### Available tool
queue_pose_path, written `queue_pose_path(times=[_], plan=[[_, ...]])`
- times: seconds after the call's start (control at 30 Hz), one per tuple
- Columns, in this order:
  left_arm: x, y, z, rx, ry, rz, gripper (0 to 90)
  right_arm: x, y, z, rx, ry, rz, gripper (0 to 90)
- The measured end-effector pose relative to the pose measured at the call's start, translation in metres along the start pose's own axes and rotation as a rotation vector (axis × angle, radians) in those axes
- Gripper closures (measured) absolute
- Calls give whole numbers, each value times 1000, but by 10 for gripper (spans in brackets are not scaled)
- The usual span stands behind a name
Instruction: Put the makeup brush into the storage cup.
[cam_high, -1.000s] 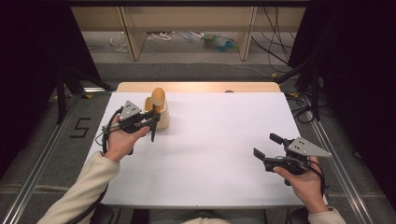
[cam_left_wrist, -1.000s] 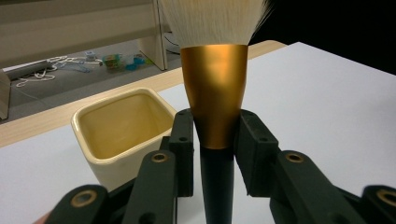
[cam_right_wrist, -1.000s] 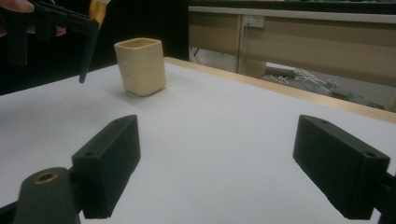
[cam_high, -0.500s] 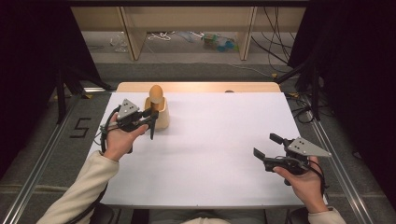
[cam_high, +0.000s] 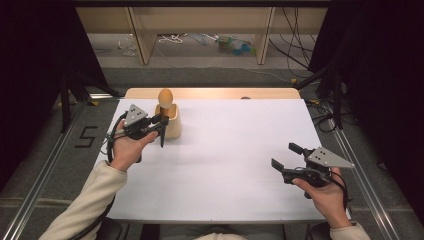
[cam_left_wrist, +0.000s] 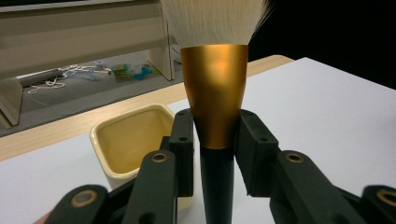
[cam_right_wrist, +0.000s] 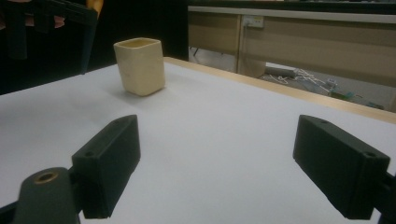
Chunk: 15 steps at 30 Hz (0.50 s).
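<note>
Tilted earlier, the soft-bristled brush (cam_left_wrist: 215, 98) now stands upright, left tool (cam_high: 161, 121) clamping its glossy gold ferrule beside the square cream cup (cam_high: 170, 121); right tool (cam_high: 287, 156) gapes empty.

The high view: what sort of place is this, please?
Probably a lab or workshop set up for recording. A white table stands between dark curtains, loose cables lie on the floor behind it, and the left gripper holds a brush beside a cup.

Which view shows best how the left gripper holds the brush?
The left gripper view: the left gripper has its pads clamped on the brush at the gold ferrule's base. The high view shows the brush small, upright beside the cup. The right gripper view catches just a corner.
</note>
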<state>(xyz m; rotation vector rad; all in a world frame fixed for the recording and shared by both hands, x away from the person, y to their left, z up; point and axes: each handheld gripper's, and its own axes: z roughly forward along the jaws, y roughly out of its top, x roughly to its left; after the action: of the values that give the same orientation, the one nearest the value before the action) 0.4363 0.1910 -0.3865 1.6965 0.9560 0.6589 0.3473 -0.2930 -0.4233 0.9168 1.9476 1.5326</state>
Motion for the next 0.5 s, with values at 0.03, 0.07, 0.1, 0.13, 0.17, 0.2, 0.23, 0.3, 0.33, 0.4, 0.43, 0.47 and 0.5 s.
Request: queue_pose_path(times=[0.03, 0.07, 0.1, 0.13, 0.17, 0.2, 0.23, 0.3, 0.33, 0.4, 0.43, 0.47, 0.5], plan=[[0, 0, 0, -2, 2, -1, 696, 0, 0, 0, 1, 0, 2, 160], [0, 1, 0, -2, 1, 1, 696, 0, 0, 0, 1, 1, 1, 160], [0, 1, 0, -4, 4, -3, 696, 0, 0, 0, 0, 0, 0, 160], [0, 1, 0, -7, 5, -3, 696, 0, 0, 0, 0, 0, 0, 160], [1, 1, 0, -10, 5, -5, 696, 0, 0, 0, 2, 4, 2, 159], [1, 1, 0, -14, 7, -4, 696, 0, 0, 0, 2, 4, 3, 159], [1, 2, 0, -17, 9, -4, 696, 0, 0, 0, 2, 1, 2, 160], [1, 2, -1, -22, 13, -8, 696, 0, 0, 0, 2, 5, 3, 160], [1, 3, -1, -23, 14, -6, 696, 0, 0, 0, 2, 5, 3, 160], [2, 3, -1, -29, 18, -6, 696, 0, 0, 0, 3, 5, 3, 160], [2, 3, -1, -32, 19, -9, 696, 0, 0, 0, 4, 5, 2, 160], [2, 4, -1, -34, 21, -10, 696, 0, 0, 0, 4, 5, 2, 160], [2, 4, -1, -36, 22, -10, 696, 0, 0, 1, -1, 9, 7, 160]])
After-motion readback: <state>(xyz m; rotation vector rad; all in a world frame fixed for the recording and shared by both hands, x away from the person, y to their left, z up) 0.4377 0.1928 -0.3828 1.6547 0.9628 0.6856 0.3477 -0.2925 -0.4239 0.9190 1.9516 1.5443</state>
